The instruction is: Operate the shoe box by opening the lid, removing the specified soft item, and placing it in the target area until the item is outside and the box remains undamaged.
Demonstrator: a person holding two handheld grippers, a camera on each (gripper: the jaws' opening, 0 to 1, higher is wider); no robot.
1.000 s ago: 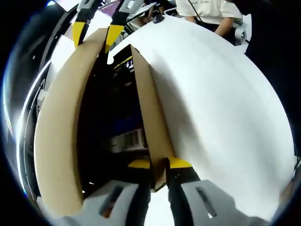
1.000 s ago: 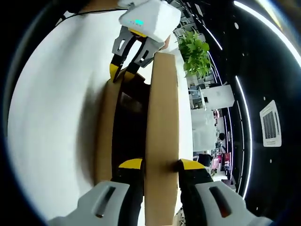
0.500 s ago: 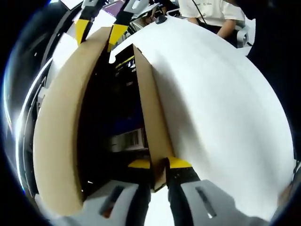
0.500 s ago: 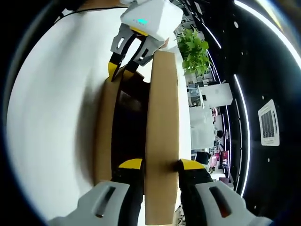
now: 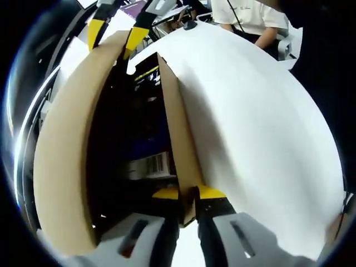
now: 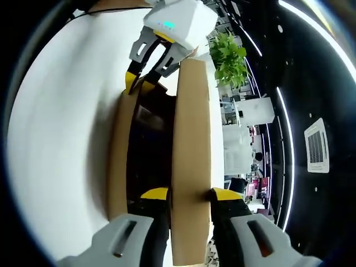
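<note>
Shoe box (image 5: 178, 144) at frame centre on white tabletop (image 5: 261, 128); left claw (image 5: 188, 193) pinching box wall, right claw (image 6: 189, 193) clamping lid (image 6: 192, 161). Lid part-raised; soft item unremoved.

From my left tongs' view, the gap between the raised lid (image 5: 67, 150) at left and the box wall (image 5: 179, 139) at centre is wider than a second ago: the lid's panel bulges further toward the left edge, and more of the barcode label (image 5: 149, 165) inside shows. From my right tongs' view, the dark opening (image 6: 149, 150) between wall and lid has broadened too, and my left tongs (image 6: 146, 68) at top centre sit slightly further left.
</note>
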